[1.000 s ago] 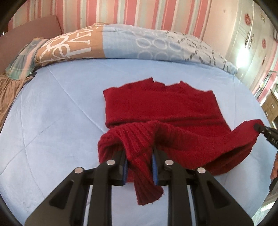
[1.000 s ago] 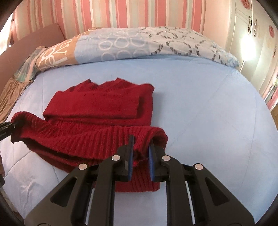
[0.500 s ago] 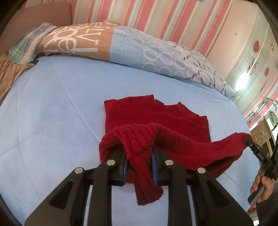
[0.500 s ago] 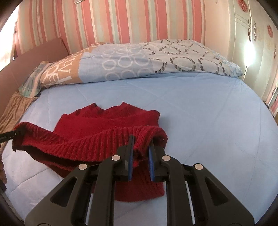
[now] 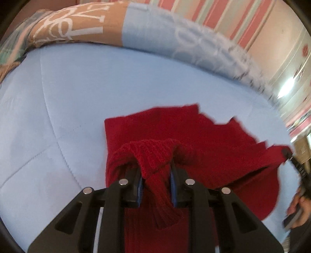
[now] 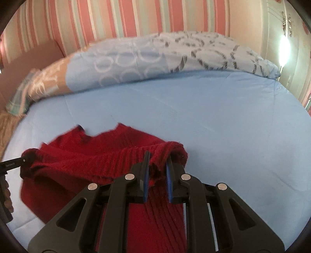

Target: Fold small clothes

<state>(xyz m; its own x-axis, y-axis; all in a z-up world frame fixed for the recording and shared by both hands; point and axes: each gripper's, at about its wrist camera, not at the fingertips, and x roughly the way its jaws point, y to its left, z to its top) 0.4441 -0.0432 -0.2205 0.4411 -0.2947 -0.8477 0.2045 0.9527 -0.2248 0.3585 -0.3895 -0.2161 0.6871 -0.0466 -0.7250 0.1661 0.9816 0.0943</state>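
A red knit sweater point(image 5: 213, 140) lies on the light blue bed sheet point(image 5: 77, 109), its neckline toward the pillows. The ribbed hem is lifted and stretched between both grippers, over the sweater's flat part. My left gripper point(image 5: 155, 165) pinches the hem's left corner; its jaws are opening slightly, with the knit still between the pads. My right gripper point(image 6: 157, 157) is shut on the hem's right corner of the sweater point(image 6: 81, 161). Each view shows the other gripper's tip at the far end of the hem: the right gripper point(image 5: 289, 155) and the left gripper point(image 6: 13, 163).
A patterned blue and tan duvet point(image 6: 155, 58) is heaped along the back of the bed, under a pink striped wall point(image 6: 116, 17). A hand point(image 5: 297, 210) shows at the right edge. Bare sheet point(image 6: 233, 126) spreads to the right of the sweater.
Both grippers carried the lifted hem forward over the sweater toward its neckline and a little lower. Less of the flat part shows beyond the hem. Both views are blurred by motion.
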